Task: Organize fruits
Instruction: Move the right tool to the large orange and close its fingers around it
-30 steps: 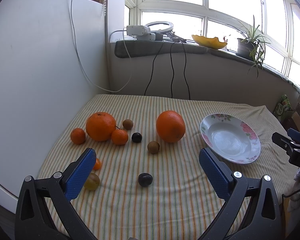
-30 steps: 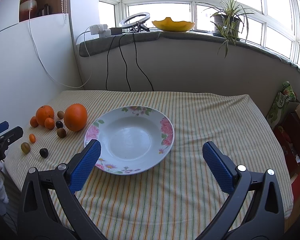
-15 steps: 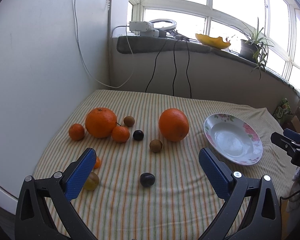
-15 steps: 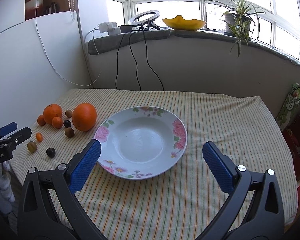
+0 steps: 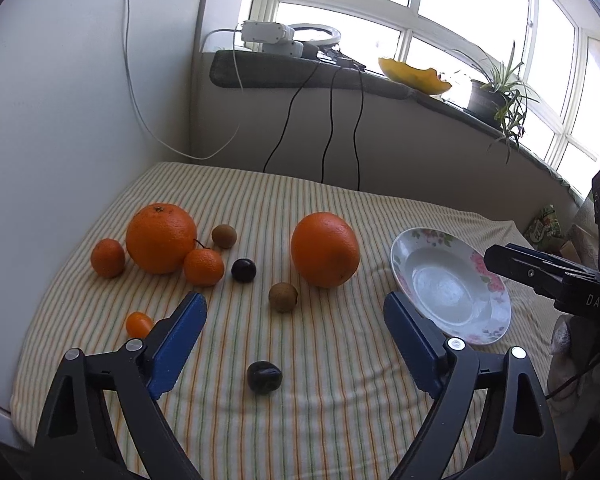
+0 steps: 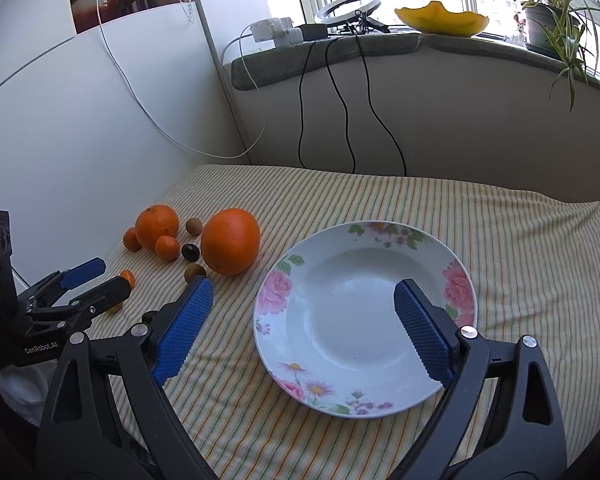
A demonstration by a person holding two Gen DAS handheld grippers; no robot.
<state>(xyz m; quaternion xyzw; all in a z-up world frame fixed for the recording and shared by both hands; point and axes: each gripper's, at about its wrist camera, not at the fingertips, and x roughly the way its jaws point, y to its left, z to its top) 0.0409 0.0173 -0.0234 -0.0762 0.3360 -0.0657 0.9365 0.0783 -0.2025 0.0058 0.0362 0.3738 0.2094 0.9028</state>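
Two big oranges (image 5: 161, 237) (image 5: 325, 255) lie on the striped cloth (image 5: 340, 360) with two small tangerines (image 5: 108, 257) (image 5: 203, 266), two brown longans (image 5: 224, 235) (image 5: 283, 297), two dark plums (image 5: 243, 270) (image 5: 264, 376) and a kumquat (image 5: 138, 324). A white flowered plate (image 6: 364, 312) sits empty at the right. My left gripper (image 5: 294, 344) is open above the near plum. My right gripper (image 6: 302, 330) is open over the plate's near left rim. The fruit cluster also shows in the right wrist view (image 6: 230, 246).
A white wall panel (image 5: 60, 140) borders the table's left side. Cables (image 5: 332, 120) hang from the windowsill, which holds a power strip (image 6: 276, 31), a yellow bowl (image 6: 440, 20) and a potted plant (image 6: 552, 12). A snack bag (image 5: 544, 224) lies beyond the right edge.
Both grippers have moved forward and lower toward the table. The left one has closed in on the fruit, the right one on the plate. Nothing was picked up.
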